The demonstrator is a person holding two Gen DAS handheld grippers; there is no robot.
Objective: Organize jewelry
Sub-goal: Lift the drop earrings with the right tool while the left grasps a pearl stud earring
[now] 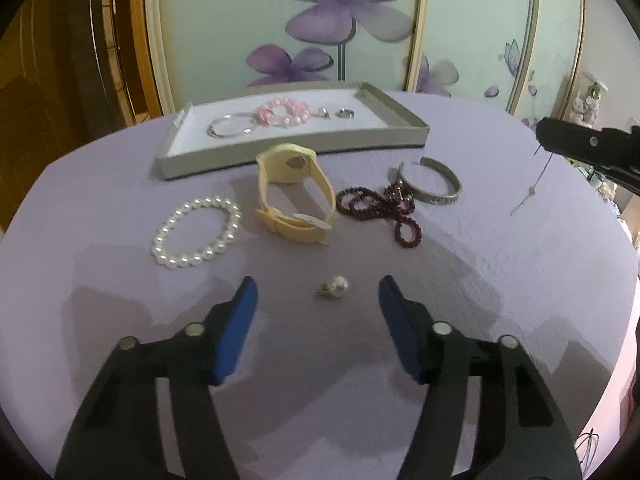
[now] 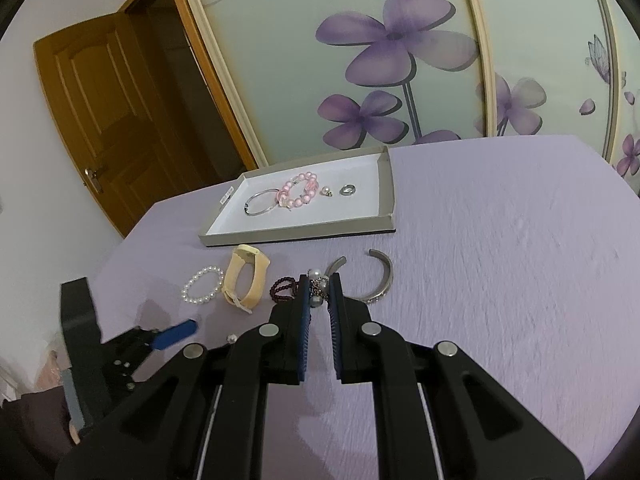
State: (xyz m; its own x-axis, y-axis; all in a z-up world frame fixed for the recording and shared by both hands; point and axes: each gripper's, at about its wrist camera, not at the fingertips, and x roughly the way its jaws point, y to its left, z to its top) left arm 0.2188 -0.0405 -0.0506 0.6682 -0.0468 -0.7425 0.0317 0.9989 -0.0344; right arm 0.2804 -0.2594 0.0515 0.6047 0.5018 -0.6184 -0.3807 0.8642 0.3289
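Observation:
A grey tray (image 1: 404,114) (image 2: 386,196) at the back holds a pink bead bracelet (image 1: 282,111) (image 2: 298,190), a silver bangle (image 1: 229,126), an earring and a ring (image 2: 347,190). On the purple cloth lie a white pearl bracelet (image 1: 196,230) (image 2: 202,285), a cream watch (image 1: 294,196) (image 2: 246,282), a dark red bead necklace (image 1: 376,206), a silver cuff (image 1: 434,186) (image 2: 380,280) and a pearl earring (image 1: 334,287). My left gripper (image 1: 318,292) is open around the pearl earring. My right gripper (image 2: 319,282) (image 1: 584,146) is shut on a thin chain with small pearls (image 2: 317,280) (image 1: 530,192), held above the cloth.
A wardrobe with purple flower panels (image 2: 400,48) stands behind the table. A wooden door (image 2: 100,112) is at the left. The table's right side (image 2: 520,240) is bare purple cloth.

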